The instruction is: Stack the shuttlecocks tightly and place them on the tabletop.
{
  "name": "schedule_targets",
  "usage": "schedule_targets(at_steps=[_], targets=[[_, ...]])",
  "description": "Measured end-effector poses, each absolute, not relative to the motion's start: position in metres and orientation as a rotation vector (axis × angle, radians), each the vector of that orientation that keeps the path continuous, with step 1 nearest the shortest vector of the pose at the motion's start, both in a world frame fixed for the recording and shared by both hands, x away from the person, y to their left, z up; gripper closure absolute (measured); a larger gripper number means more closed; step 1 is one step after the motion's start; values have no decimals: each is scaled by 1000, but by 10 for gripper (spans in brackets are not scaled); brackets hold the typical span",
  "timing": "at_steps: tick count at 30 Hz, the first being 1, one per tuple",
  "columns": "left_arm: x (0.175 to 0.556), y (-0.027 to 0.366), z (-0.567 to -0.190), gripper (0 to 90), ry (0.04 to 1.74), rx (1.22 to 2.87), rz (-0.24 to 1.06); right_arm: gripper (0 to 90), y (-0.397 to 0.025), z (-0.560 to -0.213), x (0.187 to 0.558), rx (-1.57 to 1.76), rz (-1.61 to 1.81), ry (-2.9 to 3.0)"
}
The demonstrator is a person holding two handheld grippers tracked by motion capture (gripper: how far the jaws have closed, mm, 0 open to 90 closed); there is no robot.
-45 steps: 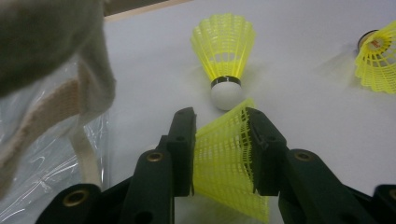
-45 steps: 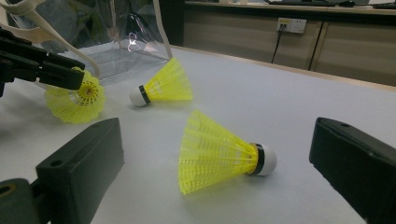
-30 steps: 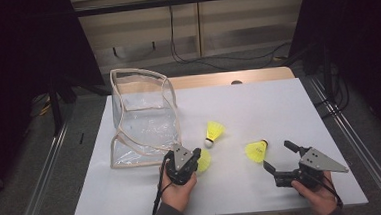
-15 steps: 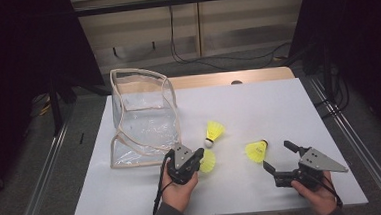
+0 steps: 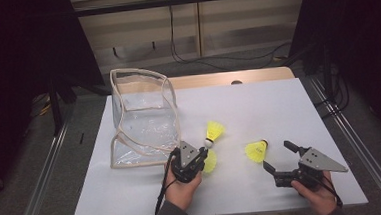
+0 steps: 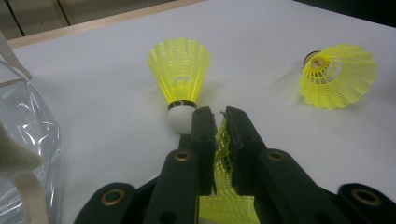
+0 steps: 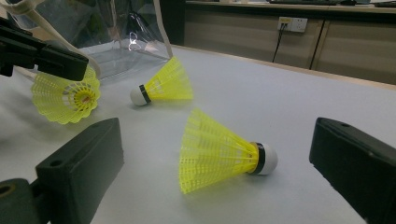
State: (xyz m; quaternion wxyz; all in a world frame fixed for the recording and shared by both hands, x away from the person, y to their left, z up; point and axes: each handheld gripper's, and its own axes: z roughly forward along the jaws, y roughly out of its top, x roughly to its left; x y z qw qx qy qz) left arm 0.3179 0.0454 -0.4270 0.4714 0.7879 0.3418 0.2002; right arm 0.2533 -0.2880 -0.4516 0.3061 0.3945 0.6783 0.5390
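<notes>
Left gripper view: your left gripper [image 6: 218, 122] has its jaws nearly closed, pinching the yellow skirt of one shuttlecock [image 6: 224, 154]; a second shuttlecock [image 6: 180, 77] lies just past the fingertips, cork toward them. Right gripper view: your right gripper [image 7: 215, 154] is wide open, holding nothing, with the third shuttlecock [image 7: 219, 149] on the table [image 7: 289, 93] between its fingers, touching neither; the clear bag [image 5: 141, 115] sits beyond your left fingers.
</notes>
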Motion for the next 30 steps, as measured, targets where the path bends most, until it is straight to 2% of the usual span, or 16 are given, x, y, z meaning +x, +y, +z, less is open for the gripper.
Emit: schedule_targets(at_steps=[7,30], targets=[[322,48,-422,897,861,1913,472,24,-289,-451,253,1043,1432,1790],[341,48,-389,900,925,1795,384,23,-288,-451,253,1042,1435,1788]])
